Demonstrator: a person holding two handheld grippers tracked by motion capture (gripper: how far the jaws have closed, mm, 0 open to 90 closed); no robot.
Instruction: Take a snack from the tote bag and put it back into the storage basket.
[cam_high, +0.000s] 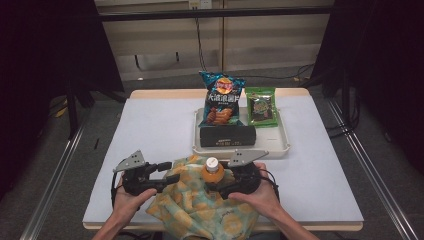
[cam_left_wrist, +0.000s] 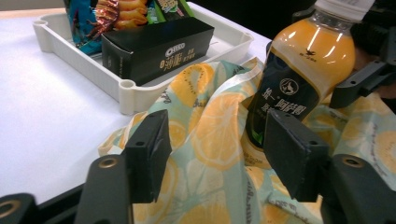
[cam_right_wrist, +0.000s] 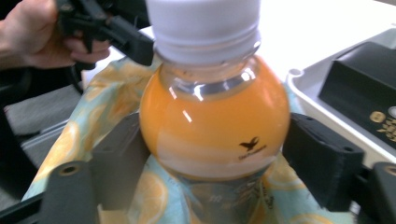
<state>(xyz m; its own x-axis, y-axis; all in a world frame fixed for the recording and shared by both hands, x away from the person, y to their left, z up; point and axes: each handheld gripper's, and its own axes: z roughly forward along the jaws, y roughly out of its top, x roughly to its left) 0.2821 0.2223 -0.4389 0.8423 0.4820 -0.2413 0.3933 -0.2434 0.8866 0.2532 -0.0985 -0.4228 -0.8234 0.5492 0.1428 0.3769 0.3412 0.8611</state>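
An orange drink bottle (cam_high: 212, 172) with a white cap stands upright inside a cloth bag (cam_high: 200, 210) printed with orange slices, at the near table edge. My right gripper (cam_high: 216, 186) straddles the bottle (cam_right_wrist: 215, 121), with its pads close beside the bottle's shoulders and not pressing on it. My left gripper (cam_high: 172, 174) is at the bag's left side. Its jaws stand open (cam_left_wrist: 217, 154) over the loose fabric (cam_left_wrist: 210, 140), and the bottle (cam_left_wrist: 303, 60) is just beyond its right pad.
A white tray (cam_high: 285, 145) behind the bag holds a black box (cam_high: 227, 135), a blue chip bag (cam_high: 220, 100) and a green packet (cam_high: 261, 106). The white mat (cam_high: 150, 130) lies bare to the left and right.
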